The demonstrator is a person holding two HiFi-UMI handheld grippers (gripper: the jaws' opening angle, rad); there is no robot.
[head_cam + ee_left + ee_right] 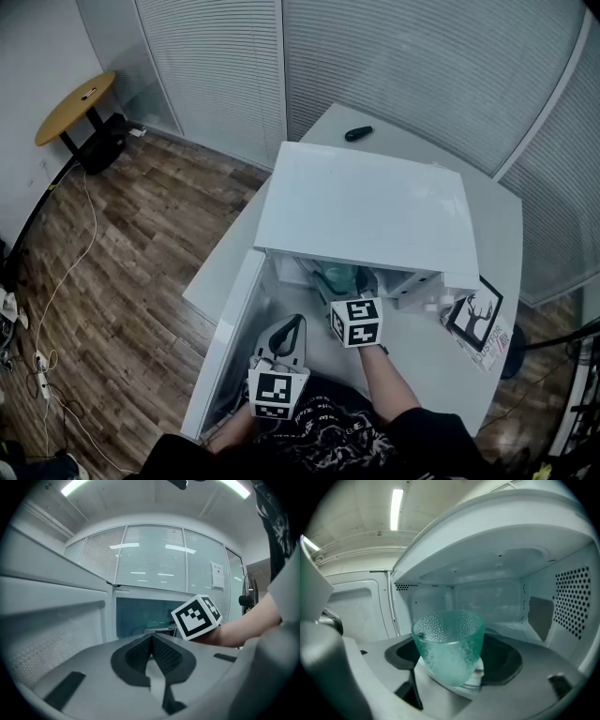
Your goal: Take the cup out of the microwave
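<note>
Right gripper (449, 667): the two fingers are closed on one cup (448, 646), a green see-through glass with a pebbled wall. It stands between the dark pads with its mouth up. No view shows whether its base touches the oven floor.

Left gripper (151, 637): the two fingers are pressed together with nothing between them. They point toward the open cavity, and the right gripper's marker cube (197, 616) lies just ahead and to the right.

Position of the cup: in the head view the cup (337, 277) sits at the mouth of one white microwave (366, 206), just under the front edge of its top. The right gripper (364, 286) reaches in to it, while the left gripper (296, 326) hangs outside, beside the door. In the right gripper view the cavity's ceiling and its perforated side wall lie behind the cup.

Door (230, 342): one, swung fully open to the left.

Tabletop (441, 375): one, white, carrying the microwave. Also on it:
- one small dark object (358, 133) behind the microwave;
- one printed card with a deer figure (475, 319) at its right.

Surroundings: one round wooden side table (77, 105) stands well apart on the wood floor (141, 244).
</note>
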